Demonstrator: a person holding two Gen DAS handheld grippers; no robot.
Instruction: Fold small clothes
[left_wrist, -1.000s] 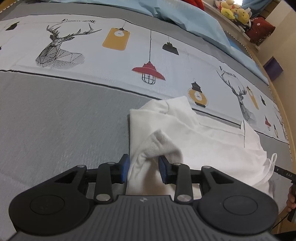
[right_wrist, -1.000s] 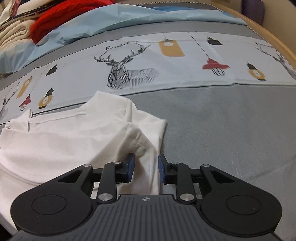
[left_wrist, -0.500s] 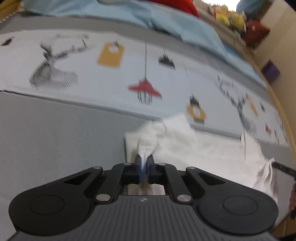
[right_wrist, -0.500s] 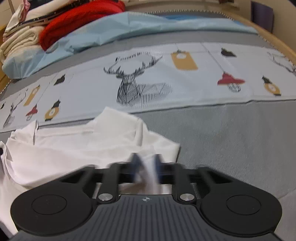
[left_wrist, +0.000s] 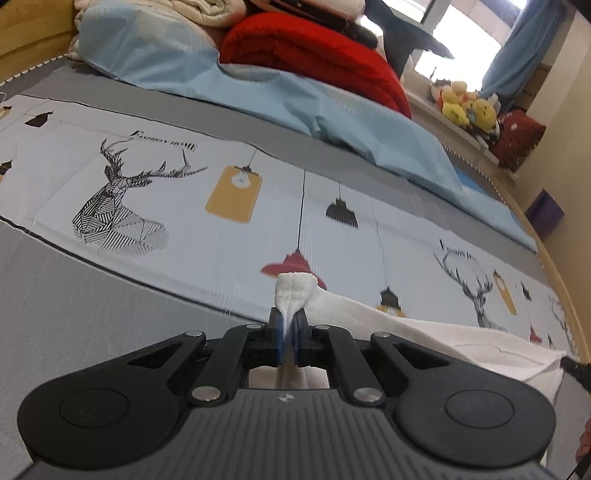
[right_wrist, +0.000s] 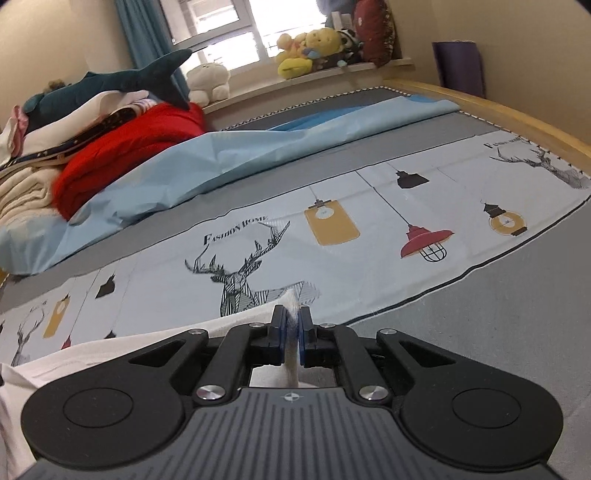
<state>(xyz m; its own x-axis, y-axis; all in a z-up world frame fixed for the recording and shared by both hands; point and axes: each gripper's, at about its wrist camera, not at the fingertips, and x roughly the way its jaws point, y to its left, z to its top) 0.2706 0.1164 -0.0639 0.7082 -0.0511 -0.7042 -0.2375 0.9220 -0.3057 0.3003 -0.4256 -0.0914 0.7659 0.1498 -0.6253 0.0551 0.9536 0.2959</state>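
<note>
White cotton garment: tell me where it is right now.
The white cotton garment is pinched at two points by the left gripper and right gripper, and hangs between them over the deer-printed bedsheet.

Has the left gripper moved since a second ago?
Yes. The left gripper shut on the white garment and lifted it; the red lamp print, formerly far ahead, now sits just beyond its tips.

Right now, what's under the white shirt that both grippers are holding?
Past the white shirt, only the printed bedsheet shows. The left gripper and right gripper pinch it; whatever lies directly underneath is covered.
</note>
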